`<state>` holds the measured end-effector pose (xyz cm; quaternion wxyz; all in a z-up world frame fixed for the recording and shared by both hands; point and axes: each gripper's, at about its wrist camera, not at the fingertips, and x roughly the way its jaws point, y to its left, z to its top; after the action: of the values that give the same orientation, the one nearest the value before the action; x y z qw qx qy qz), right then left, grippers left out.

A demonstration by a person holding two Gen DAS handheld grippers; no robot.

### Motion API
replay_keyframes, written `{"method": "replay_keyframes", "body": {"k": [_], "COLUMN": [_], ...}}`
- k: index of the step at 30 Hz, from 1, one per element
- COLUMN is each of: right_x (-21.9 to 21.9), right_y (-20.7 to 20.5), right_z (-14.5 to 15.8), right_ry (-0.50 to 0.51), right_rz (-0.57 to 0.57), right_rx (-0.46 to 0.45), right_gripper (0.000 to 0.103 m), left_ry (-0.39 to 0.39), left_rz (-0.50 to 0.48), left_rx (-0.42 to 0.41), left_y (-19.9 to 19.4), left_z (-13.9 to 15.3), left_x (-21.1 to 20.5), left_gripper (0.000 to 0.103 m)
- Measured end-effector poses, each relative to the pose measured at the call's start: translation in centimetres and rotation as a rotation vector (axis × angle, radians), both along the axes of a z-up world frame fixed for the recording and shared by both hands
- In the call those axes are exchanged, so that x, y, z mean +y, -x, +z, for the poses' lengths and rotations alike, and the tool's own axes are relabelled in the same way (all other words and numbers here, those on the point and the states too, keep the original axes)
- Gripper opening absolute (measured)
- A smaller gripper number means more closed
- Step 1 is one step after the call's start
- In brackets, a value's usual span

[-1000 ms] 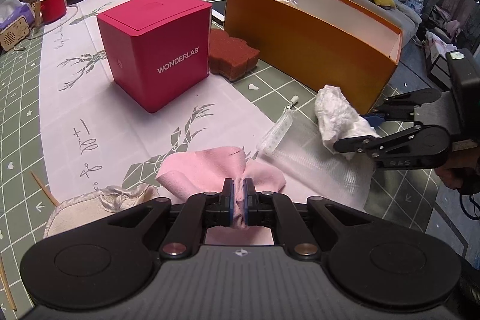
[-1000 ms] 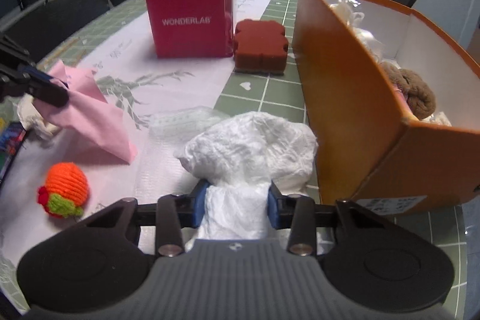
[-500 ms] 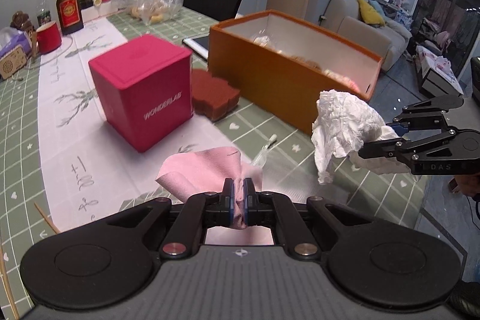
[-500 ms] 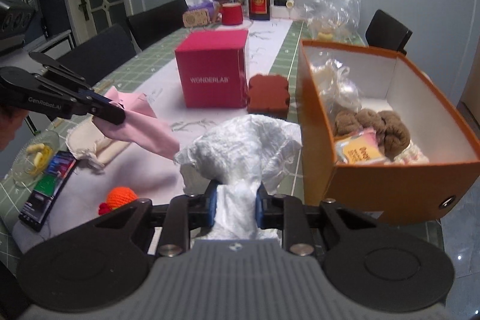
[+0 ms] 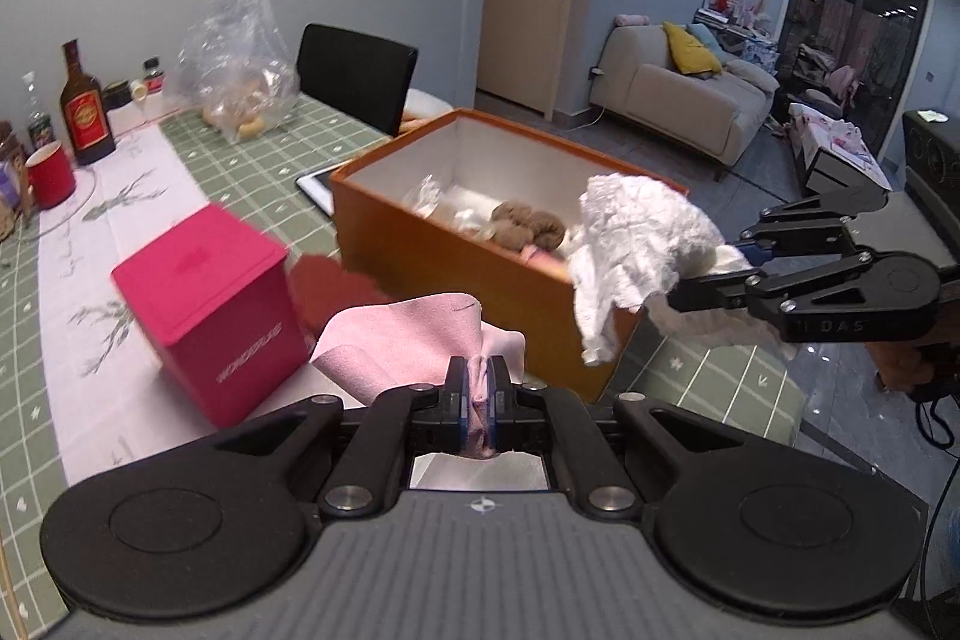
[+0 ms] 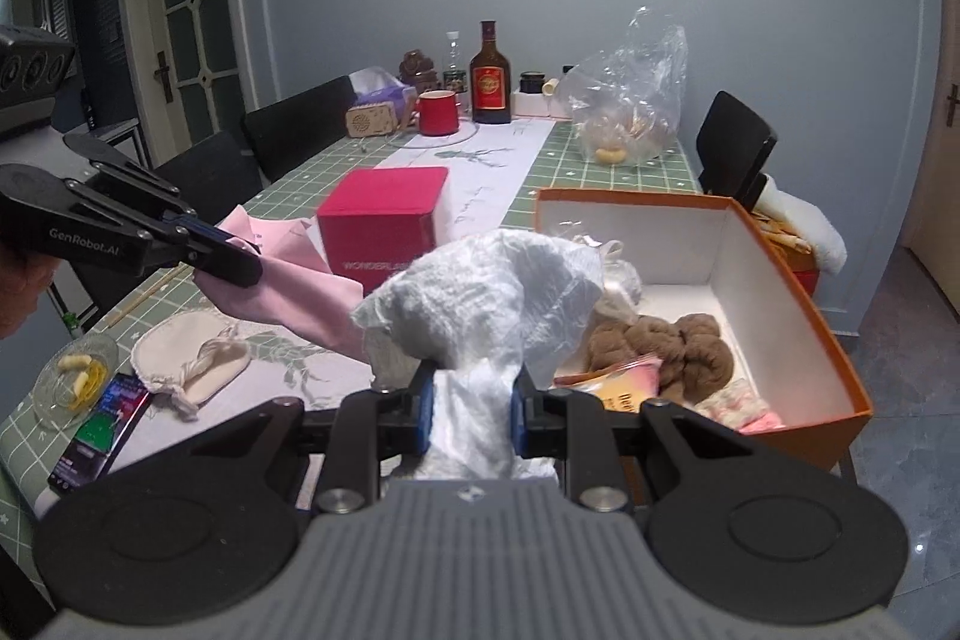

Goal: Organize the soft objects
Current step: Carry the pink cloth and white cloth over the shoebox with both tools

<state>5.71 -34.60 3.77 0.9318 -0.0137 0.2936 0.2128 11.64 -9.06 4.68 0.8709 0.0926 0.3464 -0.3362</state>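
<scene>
Soft items are being carried two at a time toward the orange box point(image 6: 786, 274), which sits open on the table point(image 5: 252, 172) with brown woolly pieces point(image 6: 666, 346) and a few pale bundles already inside. The left gripper point(image 5: 478, 388) has its fingers clenched hard on a pinch of the pink cloth point(image 5: 414, 340), so the rest of the fabric fans out ahead of it, clear of the table and just in front of the box's near wall. The right gripper point(image 6: 471, 403) grips the crumpled white wad point(image 6: 480, 292); its fingers have just been closing on the wad's narrow tail, leaving the puffy bulk free beyond the tips, level with the box's rim. Holding each piece by a gathered edge looks deliberate: the loose part can drop in first once let go. A cream drawstring pouch point(image 6: 192, 358) remains on the table, and the red cube box point(image 6: 384, 220) stands beside the route, probably to be avoided.
</scene>
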Motion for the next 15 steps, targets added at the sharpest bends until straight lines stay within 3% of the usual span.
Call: {"method": "replay_keyframes", "body": {"k": [9,15], "right_x": [-5.0,-7.9], "right_y": [-2.4,-5.5], "right_z": [0.8,0.9], "right_ry": [-0.032,-0.041], "right_rz": [-0.094,-0.138], "right_rx": [-0.017,0.010], "right_gripper": [0.022,0.022], "left_ry": [0.032,0.044], "left_rz": [-0.042,-0.028], "left_rx": [-0.033,-0.030], "left_y": [-4.0,-6.7], "left_z": [1.9,1.7], "left_x": [-6.7,-10.6], "left_gripper": [0.006,0.006]}}
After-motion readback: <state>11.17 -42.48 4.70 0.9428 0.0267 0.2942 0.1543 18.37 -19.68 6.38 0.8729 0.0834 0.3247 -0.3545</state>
